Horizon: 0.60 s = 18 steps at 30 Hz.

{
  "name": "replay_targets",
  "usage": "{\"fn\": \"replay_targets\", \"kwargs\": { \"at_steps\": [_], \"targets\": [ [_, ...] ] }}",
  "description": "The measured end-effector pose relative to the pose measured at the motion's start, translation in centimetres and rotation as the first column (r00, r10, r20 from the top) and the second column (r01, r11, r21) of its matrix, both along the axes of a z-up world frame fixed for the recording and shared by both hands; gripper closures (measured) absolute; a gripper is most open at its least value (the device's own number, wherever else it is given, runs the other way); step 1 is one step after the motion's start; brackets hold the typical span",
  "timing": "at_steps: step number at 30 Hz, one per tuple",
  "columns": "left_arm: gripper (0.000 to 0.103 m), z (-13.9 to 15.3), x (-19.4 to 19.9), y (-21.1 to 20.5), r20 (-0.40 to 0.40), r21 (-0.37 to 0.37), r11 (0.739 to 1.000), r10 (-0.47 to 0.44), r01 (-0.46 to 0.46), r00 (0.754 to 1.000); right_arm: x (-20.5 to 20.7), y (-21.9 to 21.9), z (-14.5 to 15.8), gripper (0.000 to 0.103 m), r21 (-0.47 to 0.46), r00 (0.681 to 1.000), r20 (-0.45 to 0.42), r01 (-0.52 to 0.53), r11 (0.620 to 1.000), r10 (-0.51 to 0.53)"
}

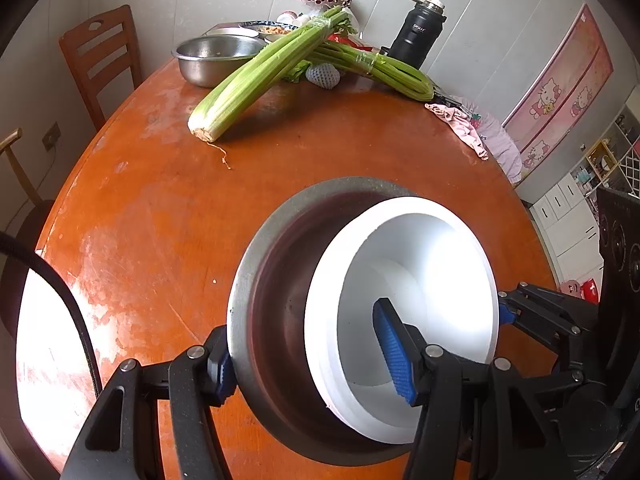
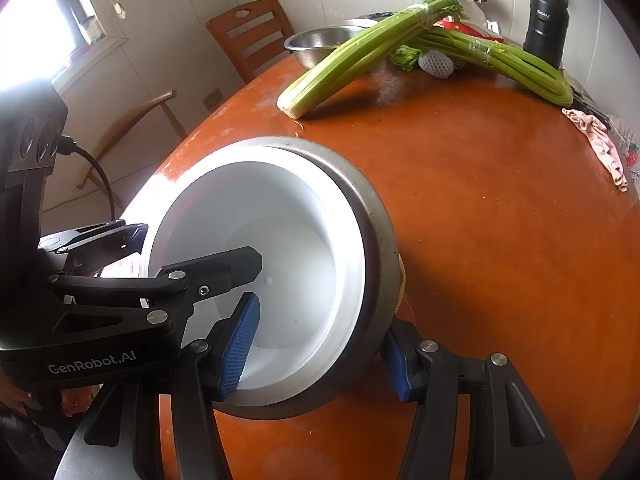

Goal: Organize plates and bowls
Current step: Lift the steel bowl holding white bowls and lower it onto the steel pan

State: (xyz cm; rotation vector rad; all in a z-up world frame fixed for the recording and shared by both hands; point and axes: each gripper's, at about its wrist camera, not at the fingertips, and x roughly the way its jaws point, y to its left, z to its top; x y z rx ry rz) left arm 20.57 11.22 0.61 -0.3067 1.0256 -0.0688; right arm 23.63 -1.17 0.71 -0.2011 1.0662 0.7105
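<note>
A white bowl sits nested inside a steel bowl at the near side of the round wooden table. My left gripper clamps the near walls of both bowls, one blue pad outside the steel and the other inside the white bowl. The right gripper grips the opposite side the same way, with one pad inside the white bowl and one outside the steel rim. Each gripper shows at the edge of the other's view. Whether the bowls rest on the table is unclear.
At the table's far side lie two celery bunches, a second steel bowl, a plate of food and a black thermos. A pink cloth hangs over the right edge. A wooden chair stands behind.
</note>
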Motion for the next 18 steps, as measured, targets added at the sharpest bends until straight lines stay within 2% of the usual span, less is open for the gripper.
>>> {"fn": "replay_targets", "kwargs": {
  "at_steps": [18],
  "targets": [
    [0.044,-1.2,0.3,0.2,-0.008,0.008,1.000,0.011,-0.011,1.000,-0.1,1.1,-0.7,0.044,-0.075,0.998,0.069,-0.005,0.997,0.010]
  ]
}}
